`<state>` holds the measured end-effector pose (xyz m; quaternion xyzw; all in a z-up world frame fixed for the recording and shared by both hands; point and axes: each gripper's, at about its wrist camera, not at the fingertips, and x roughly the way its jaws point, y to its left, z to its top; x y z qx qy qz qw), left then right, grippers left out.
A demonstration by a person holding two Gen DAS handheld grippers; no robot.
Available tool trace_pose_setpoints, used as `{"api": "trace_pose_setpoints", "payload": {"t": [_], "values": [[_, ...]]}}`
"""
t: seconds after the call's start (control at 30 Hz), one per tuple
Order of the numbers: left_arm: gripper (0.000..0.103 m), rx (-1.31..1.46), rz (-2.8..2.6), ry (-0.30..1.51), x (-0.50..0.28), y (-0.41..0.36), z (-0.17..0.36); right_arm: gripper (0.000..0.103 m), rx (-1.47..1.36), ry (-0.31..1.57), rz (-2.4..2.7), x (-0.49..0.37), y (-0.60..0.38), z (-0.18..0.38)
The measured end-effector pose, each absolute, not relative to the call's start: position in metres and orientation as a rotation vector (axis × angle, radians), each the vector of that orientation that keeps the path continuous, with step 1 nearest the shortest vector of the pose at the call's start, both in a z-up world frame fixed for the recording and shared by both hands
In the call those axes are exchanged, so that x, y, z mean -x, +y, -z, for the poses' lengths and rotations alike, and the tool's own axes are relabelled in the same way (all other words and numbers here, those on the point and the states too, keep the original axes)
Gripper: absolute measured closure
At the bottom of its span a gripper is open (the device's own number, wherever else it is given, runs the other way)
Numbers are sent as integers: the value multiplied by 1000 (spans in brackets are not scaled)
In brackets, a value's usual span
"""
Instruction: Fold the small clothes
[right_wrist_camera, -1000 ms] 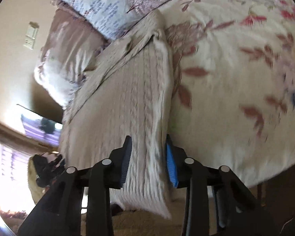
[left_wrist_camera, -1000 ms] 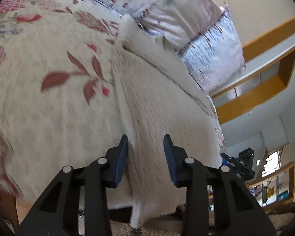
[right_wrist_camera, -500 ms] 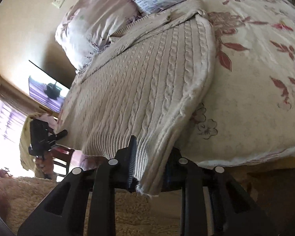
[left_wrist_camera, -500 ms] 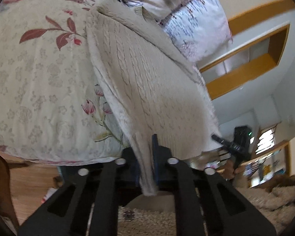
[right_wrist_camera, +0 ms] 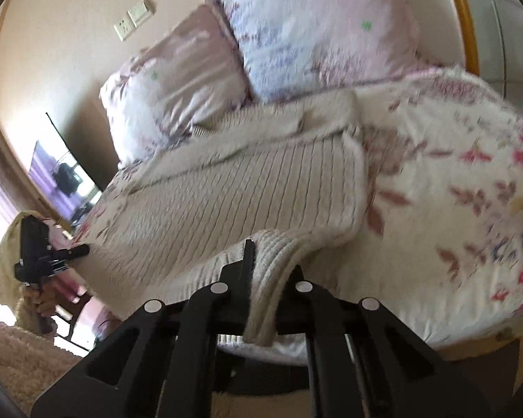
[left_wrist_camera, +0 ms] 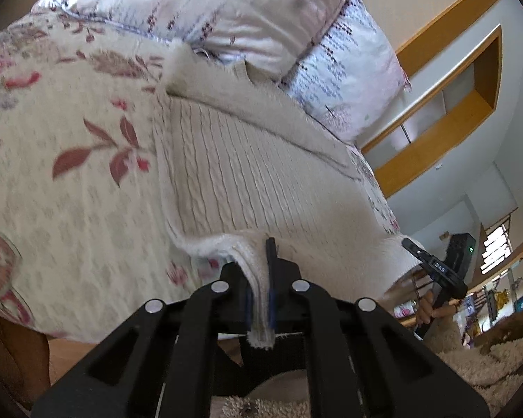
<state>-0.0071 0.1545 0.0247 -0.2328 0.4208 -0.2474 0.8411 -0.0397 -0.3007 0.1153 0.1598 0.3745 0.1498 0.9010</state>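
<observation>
A cream cable-knit sweater [left_wrist_camera: 247, 174] lies flat on a floral bedspread [left_wrist_camera: 69, 181], its collar toward the pillows. My left gripper [left_wrist_camera: 261, 278] is shut on the sweater's bottom hem at its left corner, lifted and curling over the body. My right gripper [right_wrist_camera: 261, 278] is shut on the hem at the right corner of the sweater [right_wrist_camera: 247, 191], also raised and folded back. Each gripper shows in the other's view: the right one [left_wrist_camera: 436, 271], the left one [right_wrist_camera: 42, 250].
Two pillows [left_wrist_camera: 247, 10] lean at the head of the bed, also in the right wrist view [right_wrist_camera: 296, 35]. A shaggy rug [left_wrist_camera: 470, 372] covers the floor below. Wooden shelves [left_wrist_camera: 446, 104] line the wall. The bedspread [right_wrist_camera: 453, 209] extends right.
Both grippers closed on the sweater's bottom hem, then lifted it and carried it up over the body toward the pillows.
</observation>
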Motion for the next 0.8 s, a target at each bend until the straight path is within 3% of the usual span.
{"api": "trace_pose_setpoints", "payload": {"t": [0.4, 0.8], "values": [[98, 493, 442, 764, -20, 165, -56, 96, -254, 608, -224, 26, -298, -138], [98, 288, 372, 651, -86, 140, -118, 96, -89, 534, -169, -32, -282, -181]]}}
